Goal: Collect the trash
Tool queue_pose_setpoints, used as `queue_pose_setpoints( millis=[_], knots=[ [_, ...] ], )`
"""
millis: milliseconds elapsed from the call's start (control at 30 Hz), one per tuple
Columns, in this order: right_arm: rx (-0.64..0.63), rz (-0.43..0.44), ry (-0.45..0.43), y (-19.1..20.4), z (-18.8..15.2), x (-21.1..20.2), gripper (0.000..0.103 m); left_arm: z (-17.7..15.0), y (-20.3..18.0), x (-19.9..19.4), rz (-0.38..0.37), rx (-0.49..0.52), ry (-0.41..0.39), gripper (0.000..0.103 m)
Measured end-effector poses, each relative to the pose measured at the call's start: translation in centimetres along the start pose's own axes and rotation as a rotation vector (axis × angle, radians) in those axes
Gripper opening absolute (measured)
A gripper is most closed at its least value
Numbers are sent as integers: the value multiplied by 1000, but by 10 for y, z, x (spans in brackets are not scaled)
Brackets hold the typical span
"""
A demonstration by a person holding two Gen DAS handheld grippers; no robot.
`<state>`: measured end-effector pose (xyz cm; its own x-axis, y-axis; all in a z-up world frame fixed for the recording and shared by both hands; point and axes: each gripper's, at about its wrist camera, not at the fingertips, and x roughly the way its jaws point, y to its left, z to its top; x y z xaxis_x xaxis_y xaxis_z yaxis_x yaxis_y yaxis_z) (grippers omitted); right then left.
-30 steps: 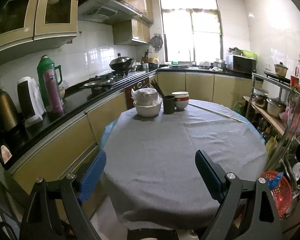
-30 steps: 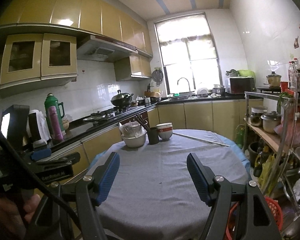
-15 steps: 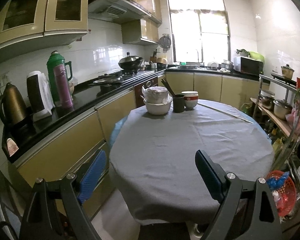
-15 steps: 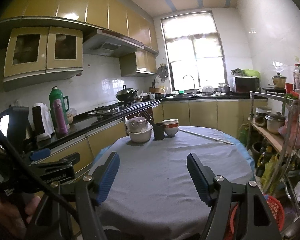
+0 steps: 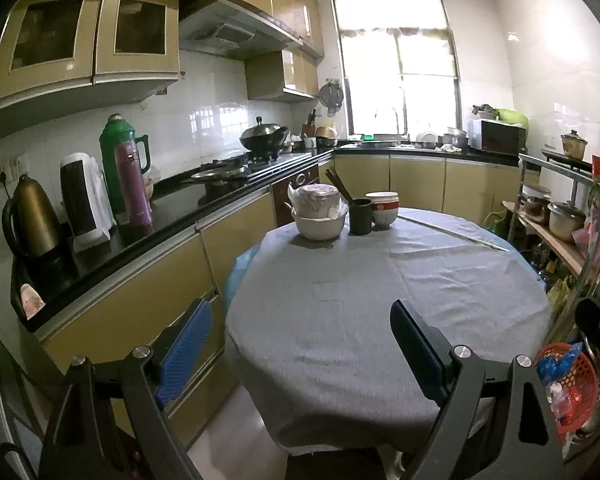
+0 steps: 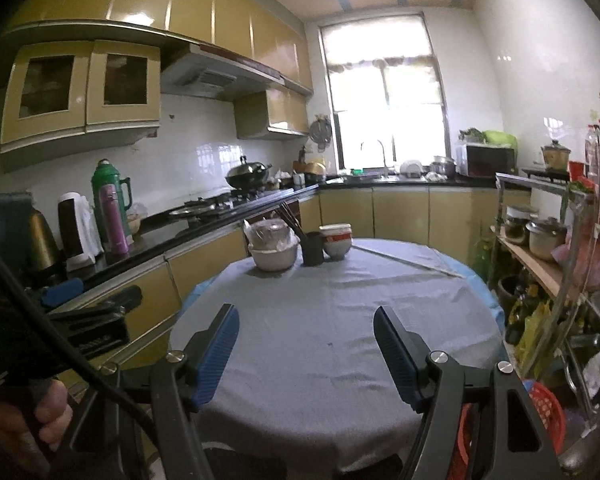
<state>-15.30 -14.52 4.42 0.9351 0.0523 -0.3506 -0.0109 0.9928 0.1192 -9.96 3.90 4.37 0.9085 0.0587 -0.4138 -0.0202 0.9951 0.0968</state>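
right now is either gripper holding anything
No, the left gripper and the right gripper both stand open above the grey tablecloth with nothing between their blue pads.

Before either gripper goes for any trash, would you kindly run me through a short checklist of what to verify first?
1. Left gripper empty, jaws apart: ok.
2. Right gripper empty: ok; its jaws have just been opening, nothing between them.
3. Trash found on the table: not ok; only the grey cloth shows in front of both grippers.
4. Trash in the red basket at the table's right: cannot tell; blue plastic shows in it, the rest is unclear.
5. Far-edge dishes kept clear: ok; the white bowl, dark cup and red-banded bowl stand well beyond both grippers.
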Motion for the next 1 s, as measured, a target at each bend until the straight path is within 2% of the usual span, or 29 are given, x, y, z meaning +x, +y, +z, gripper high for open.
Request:
queue_pose_setpoints(
  millis=[333,1000],
  knots=[
    [36,-38,90,-13,-8,11,77,1,-1,-4,2,8,-19,91],
    [57,-76,135,-14,-10,16,77,2,-4,-4,-6,18,-18,92]
  ],
)
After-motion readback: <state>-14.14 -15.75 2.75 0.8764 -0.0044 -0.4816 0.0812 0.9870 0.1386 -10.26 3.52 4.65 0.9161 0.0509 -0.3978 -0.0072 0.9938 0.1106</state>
